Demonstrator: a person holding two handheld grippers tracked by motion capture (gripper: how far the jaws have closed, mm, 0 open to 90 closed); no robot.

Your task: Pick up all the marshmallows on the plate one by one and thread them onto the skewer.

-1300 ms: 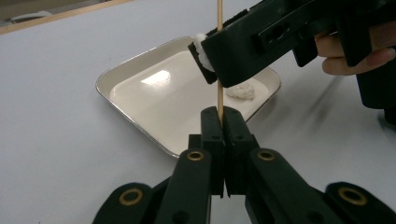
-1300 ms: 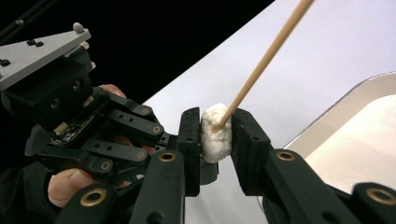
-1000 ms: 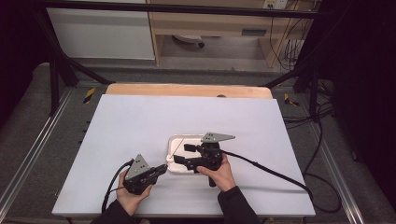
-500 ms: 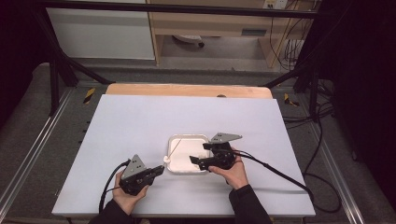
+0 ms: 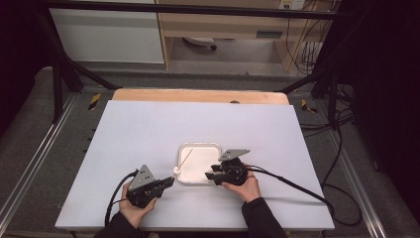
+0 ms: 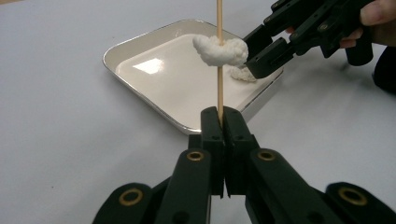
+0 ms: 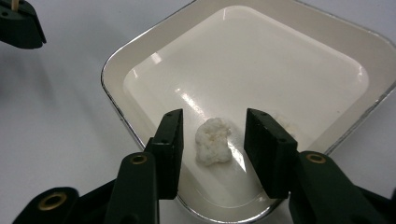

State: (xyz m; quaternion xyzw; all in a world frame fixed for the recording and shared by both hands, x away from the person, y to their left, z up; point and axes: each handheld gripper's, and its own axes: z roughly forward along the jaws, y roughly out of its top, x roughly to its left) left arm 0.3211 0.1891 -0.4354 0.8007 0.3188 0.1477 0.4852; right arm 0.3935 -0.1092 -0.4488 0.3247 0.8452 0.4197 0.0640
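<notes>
Tools [image 5: 168, 183] [image 5: 212, 175]: two; white lumps [image 6: 220, 50] [image 7: 213, 141]: two

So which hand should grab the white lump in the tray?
Probably the right. The right gripper has open jaws either side of the white lump in the tray. The left gripper is shut on the skewer.

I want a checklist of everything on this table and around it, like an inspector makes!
Surface: pale lavender table top, wooden strip at its far edge.
Job's things: square white tray; thin wooden skewer with a white lump threaded on it; second white lump lying in the tray.
Clutter: nothing seen.
Grippers: left tongs shut on the skewer; right tongs open, one jaw on each side of the tray lump.
Cables: black cable trails from each.
Surroundings: black frame, cabinets, floor cables.
</notes>
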